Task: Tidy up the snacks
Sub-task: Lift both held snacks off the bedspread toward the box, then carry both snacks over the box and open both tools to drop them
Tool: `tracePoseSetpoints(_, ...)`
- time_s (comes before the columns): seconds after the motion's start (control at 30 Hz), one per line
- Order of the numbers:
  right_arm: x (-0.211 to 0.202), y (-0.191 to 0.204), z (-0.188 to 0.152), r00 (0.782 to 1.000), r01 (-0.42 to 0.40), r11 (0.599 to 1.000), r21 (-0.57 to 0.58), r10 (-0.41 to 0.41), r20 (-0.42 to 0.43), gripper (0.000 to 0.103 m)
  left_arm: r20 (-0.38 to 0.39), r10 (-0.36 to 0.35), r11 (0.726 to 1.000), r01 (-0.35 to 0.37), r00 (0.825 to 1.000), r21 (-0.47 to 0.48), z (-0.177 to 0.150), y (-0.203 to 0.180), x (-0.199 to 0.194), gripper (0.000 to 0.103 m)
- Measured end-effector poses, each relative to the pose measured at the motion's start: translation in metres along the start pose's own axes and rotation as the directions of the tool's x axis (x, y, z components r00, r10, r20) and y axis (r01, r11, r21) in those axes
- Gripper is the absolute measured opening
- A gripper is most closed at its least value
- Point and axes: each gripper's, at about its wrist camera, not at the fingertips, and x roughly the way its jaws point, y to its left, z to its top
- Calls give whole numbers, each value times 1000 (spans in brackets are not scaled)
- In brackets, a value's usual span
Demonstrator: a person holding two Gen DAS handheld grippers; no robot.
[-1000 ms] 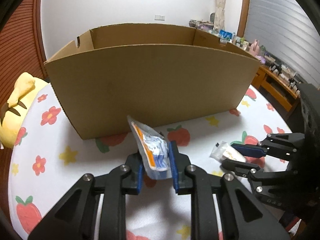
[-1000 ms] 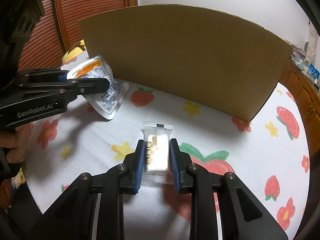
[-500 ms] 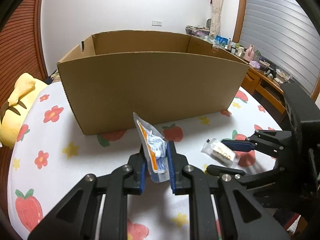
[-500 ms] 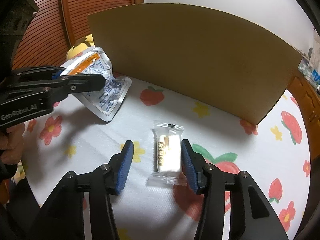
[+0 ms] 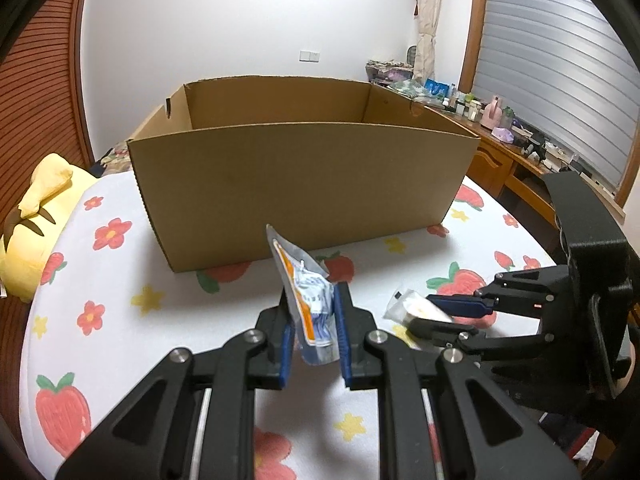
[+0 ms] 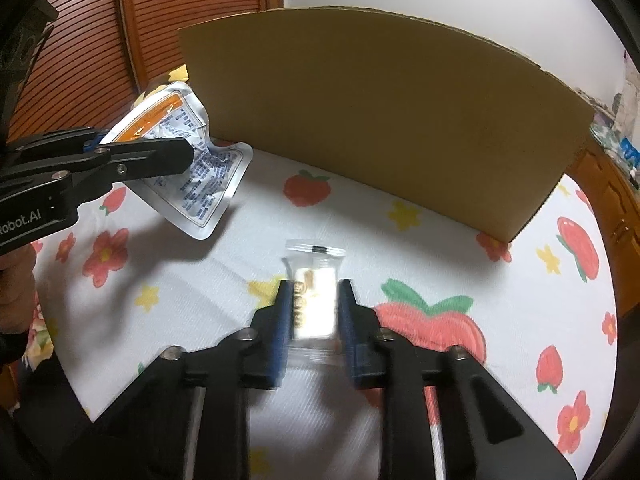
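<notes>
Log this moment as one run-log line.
left gripper: shut on silver pouch | right gripper: shut on white snack | cardboard box: ahead

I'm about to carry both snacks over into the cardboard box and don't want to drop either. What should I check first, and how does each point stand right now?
1. Left gripper shut on the silver pouch: ok, pinched between both pads and lifted off the cloth.
2. Right gripper shut on the small clear packet: ok, both pads are against its sides, though the view is blurred.
3. Packet clear of the tablecloth: cannot tell.
4. Cardboard box open on top: ok.
5. Room inside the box: cannot tell, its floor is hidden by the near wall.
6. Grippers apart from each other: ok.
</notes>
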Motion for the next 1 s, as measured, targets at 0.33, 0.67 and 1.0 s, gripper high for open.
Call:
tracePoseSetpoints(0.33, -12, -6, 0, 999, 9, 1000, 26, -9, 33, 19, 32, -12, 1000, 12, 999, -3, 6, -1, -15, 15)
tracePoseSetpoints(0.67, -65, -13, 31, 988, 10, 1000, 13, -12, 155, 19, 133, -30, 999, 26, 991, 33, 51, -9, -59, 15)
tracePoseSetpoints(1.0, -97, -32, 88, 968, 8, 1000, -2, -8, 252, 19, 207, -19, 996, -1, 978, 94, 114, -9, -73, 15)
